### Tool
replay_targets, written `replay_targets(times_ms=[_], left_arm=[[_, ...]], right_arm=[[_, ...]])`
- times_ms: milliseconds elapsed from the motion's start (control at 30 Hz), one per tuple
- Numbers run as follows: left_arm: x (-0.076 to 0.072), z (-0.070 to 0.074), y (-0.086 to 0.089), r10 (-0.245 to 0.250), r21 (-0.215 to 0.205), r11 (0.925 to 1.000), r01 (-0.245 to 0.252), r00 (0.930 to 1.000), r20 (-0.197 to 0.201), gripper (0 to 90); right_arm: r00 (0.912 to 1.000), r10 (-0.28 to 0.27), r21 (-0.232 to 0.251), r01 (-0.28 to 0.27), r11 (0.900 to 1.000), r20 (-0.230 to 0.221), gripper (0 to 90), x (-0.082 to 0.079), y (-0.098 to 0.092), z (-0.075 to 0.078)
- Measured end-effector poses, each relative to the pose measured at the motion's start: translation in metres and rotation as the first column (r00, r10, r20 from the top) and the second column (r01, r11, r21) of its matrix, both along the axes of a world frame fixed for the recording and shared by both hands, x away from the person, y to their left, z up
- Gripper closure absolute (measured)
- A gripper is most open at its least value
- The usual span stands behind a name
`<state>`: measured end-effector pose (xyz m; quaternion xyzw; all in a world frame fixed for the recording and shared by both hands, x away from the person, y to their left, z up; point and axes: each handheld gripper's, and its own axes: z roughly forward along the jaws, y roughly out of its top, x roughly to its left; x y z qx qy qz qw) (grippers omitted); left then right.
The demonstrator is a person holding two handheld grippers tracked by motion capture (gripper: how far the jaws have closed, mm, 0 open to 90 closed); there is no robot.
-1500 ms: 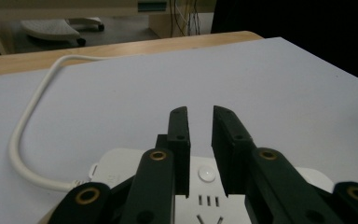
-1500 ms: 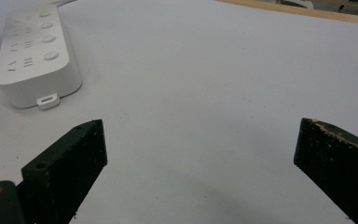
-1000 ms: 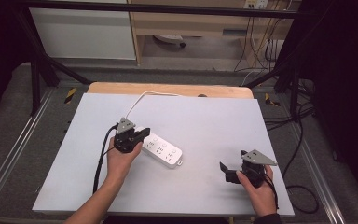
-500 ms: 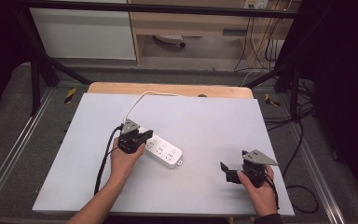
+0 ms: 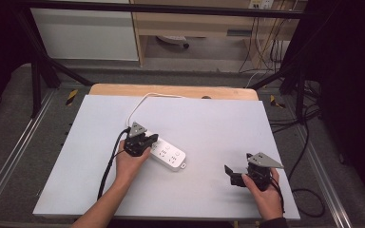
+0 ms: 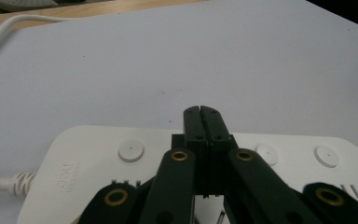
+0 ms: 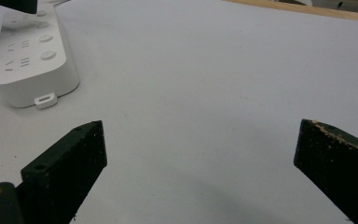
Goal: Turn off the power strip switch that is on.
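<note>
Two hand-held grippers in play: left hand-held gripper [image 5: 148, 141] has its jaws pressed together with nothing between them, tips hovering over the cord end of the white power strip [image 5: 167, 154], close to the row of round switch buttons [image 6: 131, 150]; right hand-held gripper [image 5: 232, 175] sits well to the right of the strip, jaws spread wide and empty, pointed back toward it. The strip lies flat and angled on the grey surface [image 5: 209, 123], its white cord [image 5: 140, 100] running off the far end toward the wooden edge. Step looks like a button press with the closed tips. To do it well: centre the tips on one button, come straight down, keep the push short so the strip does not skid; the right hand-held gripper could brace the near end if it slides. Hard to tell: whether the tips already touch the strip, since the left gripper view has its own linkage covering the sockets and the contact spot. Switch states are unreadable. The cord's plug end is cut off from view.
</note>
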<state>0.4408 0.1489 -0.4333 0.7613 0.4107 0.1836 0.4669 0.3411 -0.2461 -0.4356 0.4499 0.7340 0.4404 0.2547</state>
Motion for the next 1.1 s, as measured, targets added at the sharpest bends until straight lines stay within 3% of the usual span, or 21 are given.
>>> replay_targets(times_ms=[1100], left_arm=[[0.0042, -0.0073, -0.0081, -0.014, 0.031, 0.9994, 0.014, 0.9999, -0.008, 90.0]], right_arm=[[1.0, 0.007, 0.002, -0.007, 1.0, -0.002, 3.2, -0.0001, -0.0004, 0.0]])
